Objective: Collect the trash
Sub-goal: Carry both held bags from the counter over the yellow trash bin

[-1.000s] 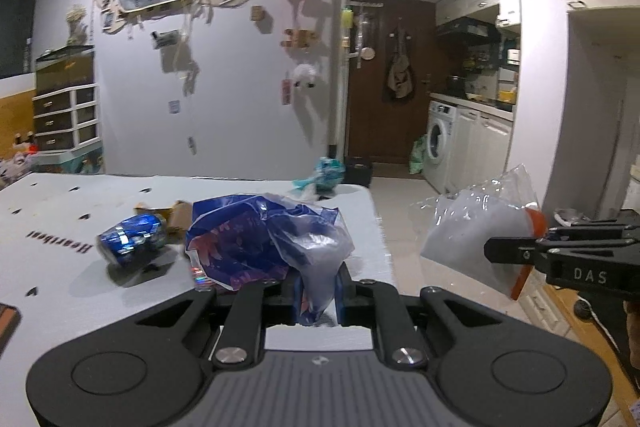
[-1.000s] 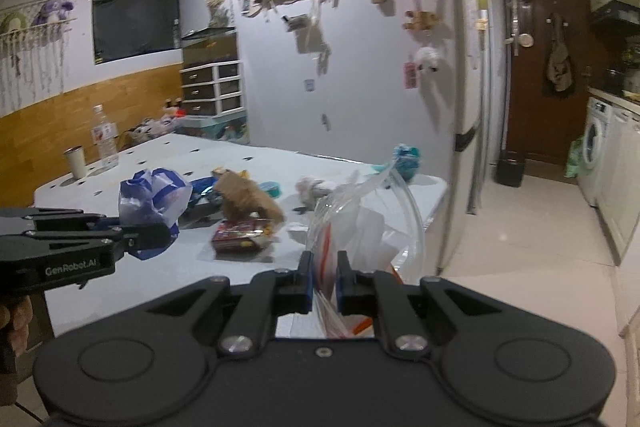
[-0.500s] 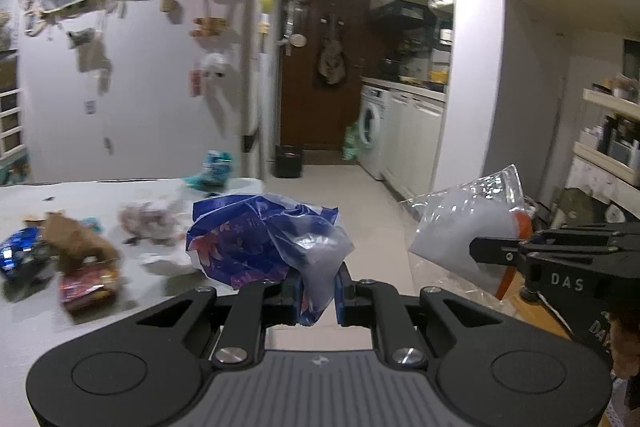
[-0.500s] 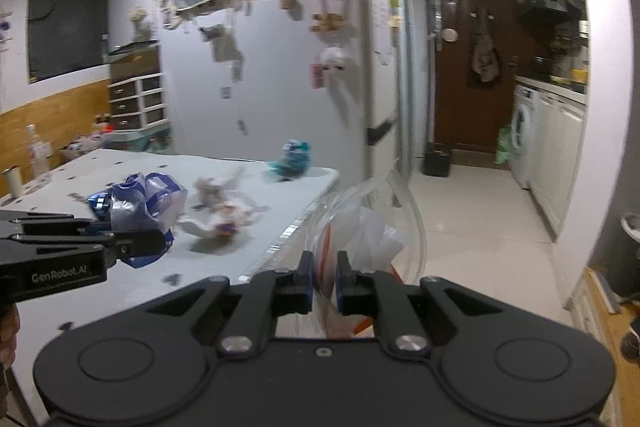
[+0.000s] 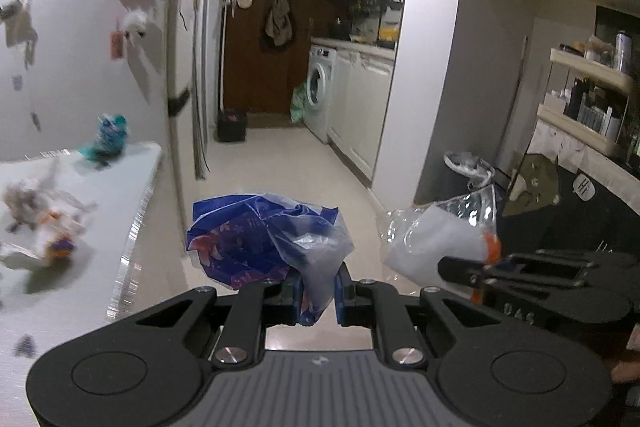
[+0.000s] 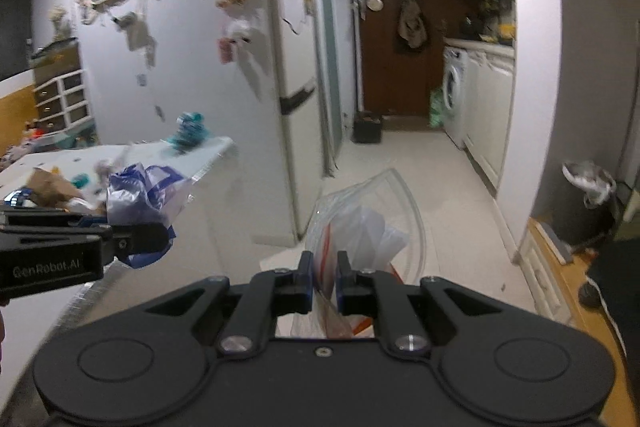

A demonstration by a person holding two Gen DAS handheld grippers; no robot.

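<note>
My left gripper (image 5: pixel 317 297) is shut on a crumpled blue plastic bag (image 5: pixel 256 237) and holds it in the air past the table's right end. The bag also shows in the right wrist view (image 6: pixel 140 195), with the left gripper (image 6: pixel 160 237) at the left edge. My right gripper (image 6: pixel 323 281) is shut on a clear zip bag (image 6: pixel 368 223) with an orange strip. In the left wrist view the clear bag (image 5: pixel 436 239) hangs from the right gripper (image 5: pixel 448 265) at the right. A lined trash bin (image 6: pixel 586 203) stands by the wall at the right.
The white table (image 5: pixel 100 227) at the left holds more trash: a teal wrapper (image 5: pixel 106 139), white crumpled wrappers (image 5: pixel 40 211), a brown paper bag (image 6: pixel 50 187). A hallway with a tiled floor (image 5: pixel 280 163) leads to a washing machine (image 5: pixel 320 91). Shelves (image 5: pixel 588 95) stand at the right.
Both views have swung to the right, away from the table and toward the hallway and bin. Both grippers keep their bags. The blue can has left the left wrist view.
</note>
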